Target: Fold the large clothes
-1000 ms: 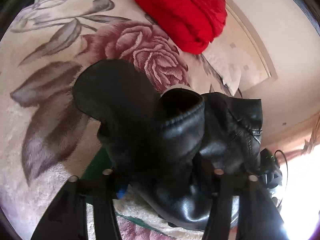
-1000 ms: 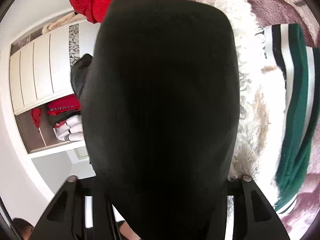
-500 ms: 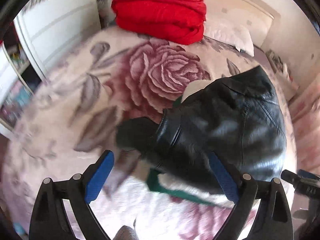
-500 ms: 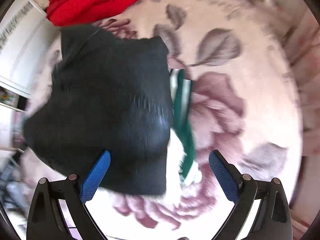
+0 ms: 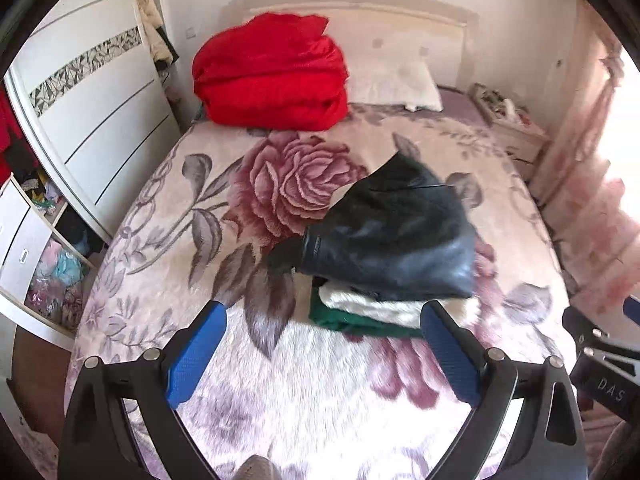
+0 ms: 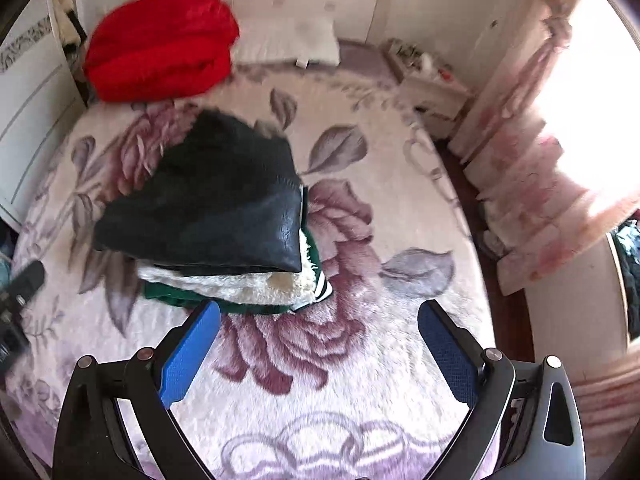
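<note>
Black leather jacket [image 5: 394, 236]: folded, atop green-and-white garment [image 5: 360, 312].
Left gripper [image 5: 322, 344]: jaws spread wide, empty.
Right gripper [image 6: 318, 344]: jaws spread wide, empty.

black leather jacket [image 5: 394, 236]: folded into a rough wedge, glossy side up, dark knit cuff sticking out at one edge; lies on top of the pile, mid-bed on the rose-patterned blanket [image 5: 280, 392]
green jacket with white fleece lining [image 6: 240, 284]: folded flat, fleece showing above green fabric, striped green-and-white trim at one corner; directly under the black jacket, lying on the blanket
</note>
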